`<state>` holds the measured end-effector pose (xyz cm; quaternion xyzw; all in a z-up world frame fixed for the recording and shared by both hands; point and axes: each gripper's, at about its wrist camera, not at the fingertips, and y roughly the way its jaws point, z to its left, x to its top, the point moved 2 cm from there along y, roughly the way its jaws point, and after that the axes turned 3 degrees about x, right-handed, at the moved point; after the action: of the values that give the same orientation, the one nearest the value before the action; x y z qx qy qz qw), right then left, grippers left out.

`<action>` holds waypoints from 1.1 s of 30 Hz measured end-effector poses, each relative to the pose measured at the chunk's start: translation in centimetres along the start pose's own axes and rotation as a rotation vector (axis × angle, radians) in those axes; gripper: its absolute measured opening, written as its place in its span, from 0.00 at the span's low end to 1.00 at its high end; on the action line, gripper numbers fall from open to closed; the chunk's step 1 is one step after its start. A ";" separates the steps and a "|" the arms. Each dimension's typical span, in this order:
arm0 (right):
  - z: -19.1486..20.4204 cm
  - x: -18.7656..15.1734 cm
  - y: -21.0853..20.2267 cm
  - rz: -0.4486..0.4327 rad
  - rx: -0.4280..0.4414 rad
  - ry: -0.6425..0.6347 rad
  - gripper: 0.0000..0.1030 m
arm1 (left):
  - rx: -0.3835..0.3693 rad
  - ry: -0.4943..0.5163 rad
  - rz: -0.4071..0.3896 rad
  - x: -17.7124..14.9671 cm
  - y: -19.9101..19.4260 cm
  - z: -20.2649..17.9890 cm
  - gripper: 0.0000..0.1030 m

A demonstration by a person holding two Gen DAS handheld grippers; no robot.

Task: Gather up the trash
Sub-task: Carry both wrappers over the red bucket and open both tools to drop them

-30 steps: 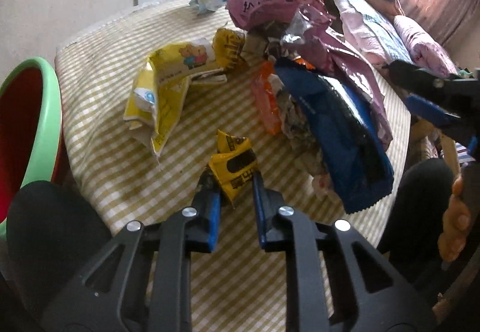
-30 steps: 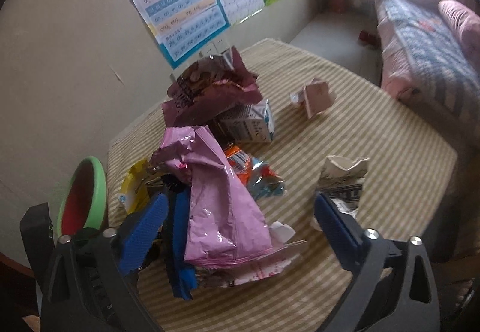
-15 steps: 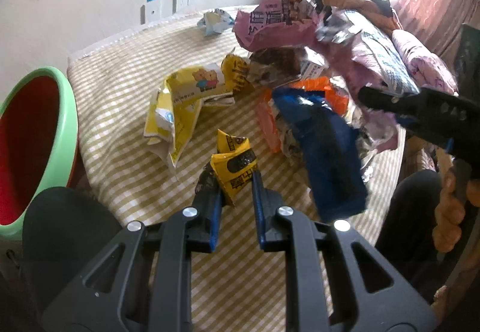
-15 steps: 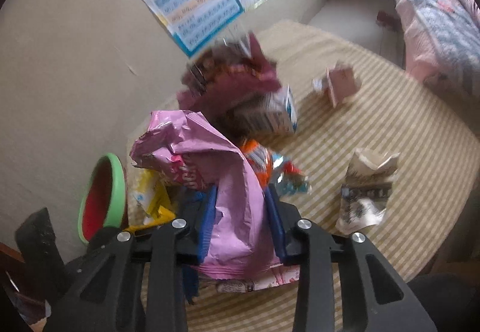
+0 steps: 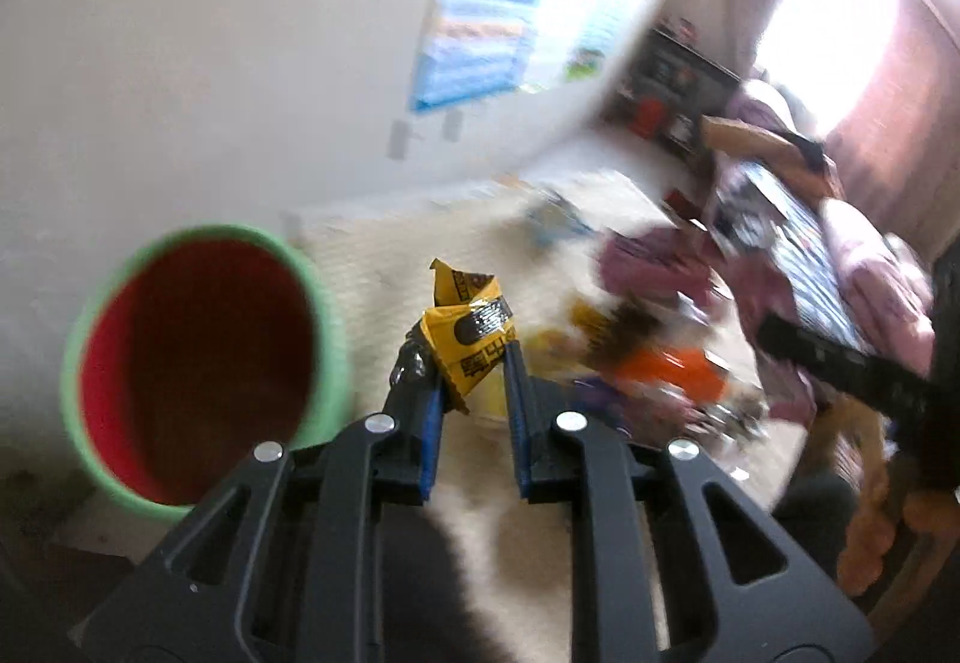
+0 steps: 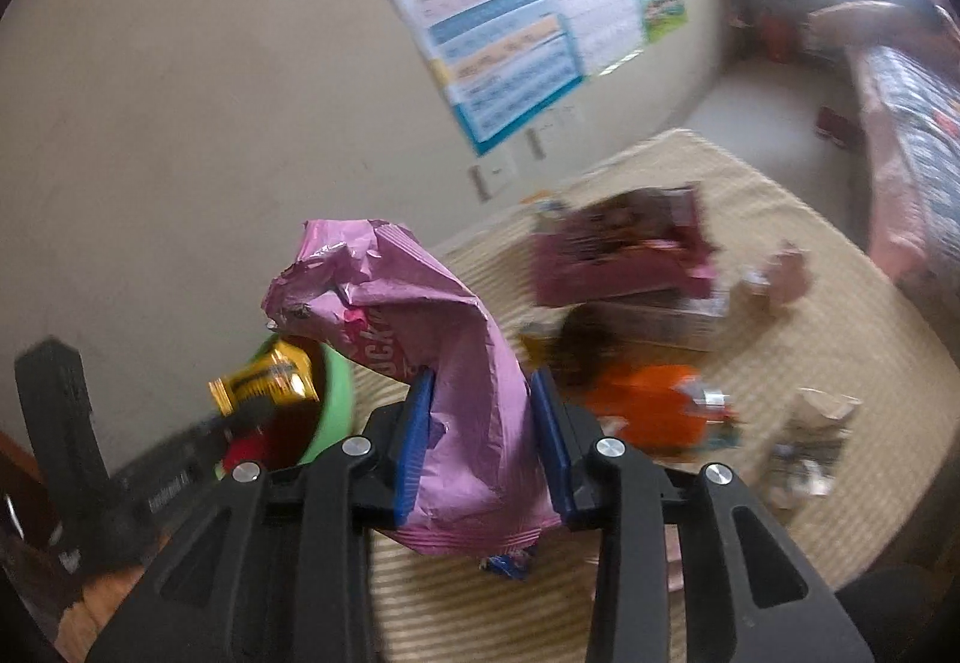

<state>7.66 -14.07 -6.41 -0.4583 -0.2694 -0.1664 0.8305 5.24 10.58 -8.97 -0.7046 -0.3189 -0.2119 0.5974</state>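
Note:
My left gripper (image 5: 471,363) is shut on a small yellow and black wrapper (image 5: 465,330) and holds it in the air just right of a green-rimmed red bin (image 5: 198,363). My right gripper (image 6: 480,393) is shut on a large crumpled pink bag (image 6: 420,339), lifted above the table. In the right wrist view the left gripper's yellow wrapper (image 6: 264,381) hangs over the bin (image 6: 327,411). More wrappers lie blurred on the checked table: an orange one (image 6: 648,405), a dark pink bag (image 6: 624,255).
A torn grey-white wrapper (image 6: 810,441) and a small pink scrap (image 6: 780,273) lie at the table's right side. The wall with posters (image 6: 510,21) is behind the table. A bed with pink covers (image 5: 840,267) stands to the right.
Both grippers have lifted and swung left toward the bin. The right gripper, open a second ago, shut on the pink bag and raised it off the pile.

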 end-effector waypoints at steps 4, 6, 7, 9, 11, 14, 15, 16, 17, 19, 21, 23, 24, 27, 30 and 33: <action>3.5 -0.3 2.7 0.060 0.045 -0.049 0.33 | 0.121 -0.047 -0.011 0.0 -0.2 4.7 0.18; 5.4 -0.5 4.7 0.104 0.063 -0.075 0.33 | 0.163 -0.099 0.013 -0.5 0.0 7.5 0.18; 6.3 -0.6 5.8 0.127 0.075 -0.085 0.33 | 0.180 -0.123 0.022 -0.9 0.1 8.7 0.18; 7.7 -0.9 7.7 0.165 0.092 -0.102 0.33 | 0.204 -0.149 0.032 -1.5 0.3 10.3 0.18; 9.4 -1.1 9.8 0.203 0.108 -0.123 0.33 | 0.224 -0.173 0.041 -1.9 0.3 11.7 0.18; 11.6 -1.2 12.4 0.237 0.121 -0.161 0.33 | 0.240 -0.207 0.054 -2.4 0.6 13.1 0.18; 12.2 -1.2 13.0 0.244 0.123 -0.173 0.33 | 0.242 -0.213 0.057 -2.6 0.7 13.3 0.18; 12.9 -1.2 13.7 0.250 0.127 -0.184 0.34 | 0.244 -0.222 0.060 -2.7 0.8 13.6 0.18; 13.4 -1.1 14.3 0.256 0.131 -0.190 0.34 | 0.245 -0.227 0.063 -2.8 0.8 13.9 0.18; 14.2 -1.0 15.2 0.264 0.139 -0.201 0.34 | 0.247 -0.233 0.068 -2.8 0.8 14.4 0.18; 14.9 -1.0 15.4 0.266 0.143 -0.214 0.35 | 0.251 -0.237 0.069 -2.9 1.0 14.6 0.18; 15.6 -0.9 15.7 0.263 0.145 -0.223 0.35 | 0.253 -0.242 0.072 -2.9 1.2 14.7 0.18; 15.5 -1.0 15.6 0.262 0.148 -0.225 0.36 | 0.253 -0.244 0.075 -2.8 1.4 14.8 0.18; 15.9 -1.0 15.7 0.258 0.180 -0.217 0.46 | 0.264 -0.252 0.074 -2.9 1.5 15.0 0.30; 15.9 -1.0 15.5 0.247 0.181 -0.212 0.54 | 0.265 -0.266 0.061 -3.0 1.3 15.3 0.52; 15.5 -1.0 14.8 0.238 0.186 -0.196 0.54 | 0.263 -0.268 0.061 -3.0 1.2 15.2 0.52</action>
<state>10.06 6.93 -10.23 -0.4221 -0.3072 0.0040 0.8529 2.74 24.77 -14.85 -0.6518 -0.3989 -0.0545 0.6427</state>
